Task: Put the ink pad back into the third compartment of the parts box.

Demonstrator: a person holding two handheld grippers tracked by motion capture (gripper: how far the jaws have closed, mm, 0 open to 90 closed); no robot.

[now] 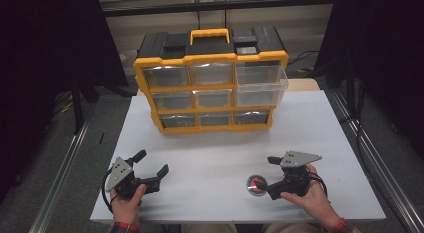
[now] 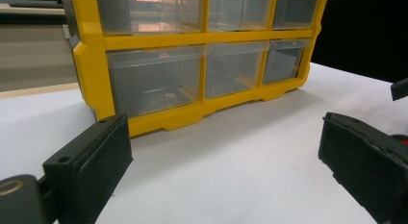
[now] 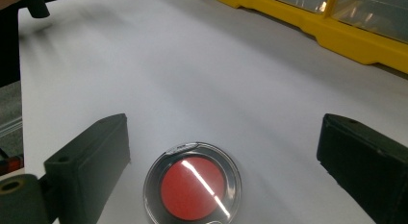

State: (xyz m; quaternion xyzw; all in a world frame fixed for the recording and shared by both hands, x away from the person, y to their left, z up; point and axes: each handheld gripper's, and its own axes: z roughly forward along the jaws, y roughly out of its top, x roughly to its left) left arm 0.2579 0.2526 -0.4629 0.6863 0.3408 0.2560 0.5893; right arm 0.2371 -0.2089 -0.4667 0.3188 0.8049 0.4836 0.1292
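I see my right gripper point(image 1: 265, 174) low over the white table point(image 1: 210, 158), its jaws spread wide and holding nothing; the small round compact point(image 3: 192, 184), a clear lid over a red disc inside a dark rim, lies flat on the table between those jaws, touched by neither; there is tiny writing on its rim, too small for me to read; in the high view the compact point(image 1: 256, 184) sits near the front edge of the table, just beside the right gripper; my left gripper point(image 1: 152, 169) rests at the front left, well apart from it, jaws also wide and empty; it faces the yellow drawer organizer point(image 2: 159, 116) standing upright at the back of the table, with clear drawers and a black top; its upper right drawer point(image 1: 261, 78) stands out past the others.
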